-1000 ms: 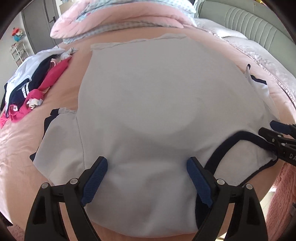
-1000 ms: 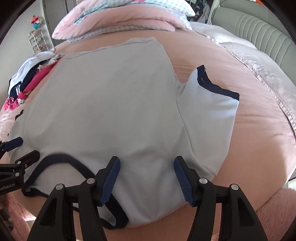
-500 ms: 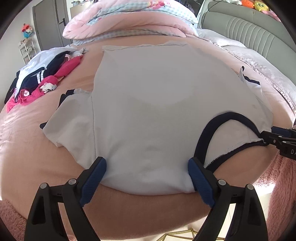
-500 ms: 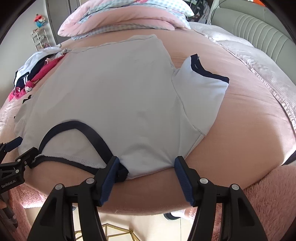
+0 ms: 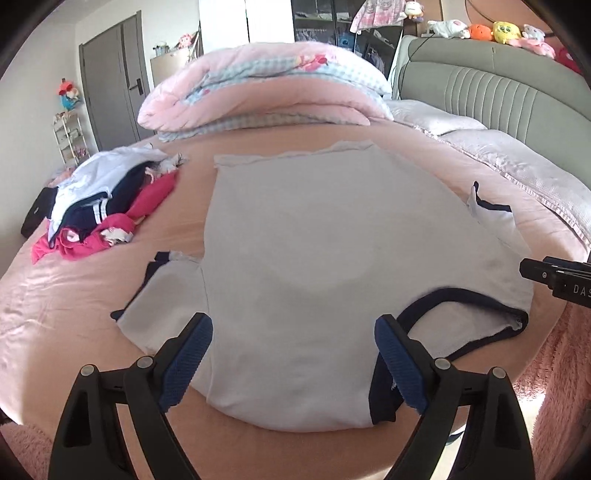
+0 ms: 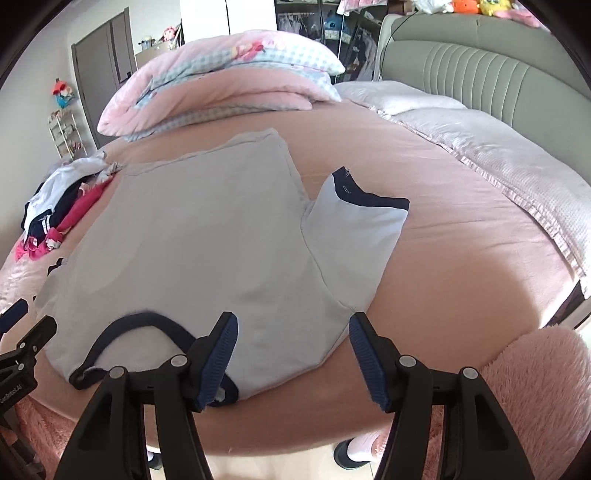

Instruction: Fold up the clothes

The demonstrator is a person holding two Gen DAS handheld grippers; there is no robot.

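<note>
white t-shirt (image 5: 314, 240) lies flat on a pink bed (image 6: 461, 258), collar end nearest both grippers.
left gripper (image 5: 293, 354) and right gripper (image 6: 293, 350) hover above its shoulders, jaws wide apart, gripping nothing.

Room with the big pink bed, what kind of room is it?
It looks like a bedroom, probably a child's. There is a wide bed with a padded headboard, a folded quilt at its far end, and soft toys lined up on top of the headboard.
</note>
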